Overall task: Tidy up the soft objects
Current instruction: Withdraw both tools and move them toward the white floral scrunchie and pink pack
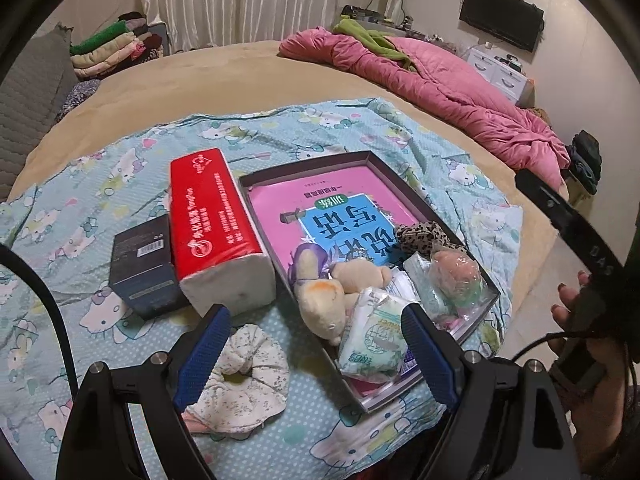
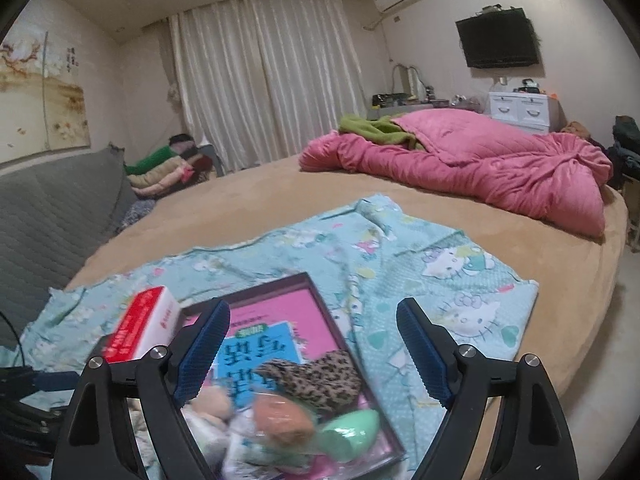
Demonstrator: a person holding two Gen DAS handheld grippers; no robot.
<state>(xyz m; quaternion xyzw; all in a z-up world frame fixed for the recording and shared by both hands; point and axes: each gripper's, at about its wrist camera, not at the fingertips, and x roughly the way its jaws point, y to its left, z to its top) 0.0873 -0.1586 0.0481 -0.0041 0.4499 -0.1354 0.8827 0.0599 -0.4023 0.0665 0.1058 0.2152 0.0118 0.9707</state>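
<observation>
A shallow dark box [image 1: 372, 158] with a pink book inside lies on a Hello Kitty blanket [image 1: 100, 184]. In it sit a beige plush toy [image 1: 324, 296], a leopard scrunchie [image 1: 420, 236], a tissue pack [image 1: 372, 340] and bagged sponges [image 1: 456, 272]. A white floral scrunchie [image 1: 244, 376] lies on the blanket left of the box. My left gripper [image 1: 316, 356] is open above the scrunchie and the box's near corner. My right gripper [image 2: 312, 352] is open and empty above the box [image 2: 340, 328], over the leopard scrunchie [image 2: 316, 376] and sponges [image 2: 280, 420].
A red tissue pack [image 1: 212, 220] and a dark small box [image 1: 144, 268] stand left of the box. A pink quilt [image 1: 440, 80] lies at the far right of the round bed [image 1: 240, 68]. Folded clothes [image 1: 116, 48] are stacked far left.
</observation>
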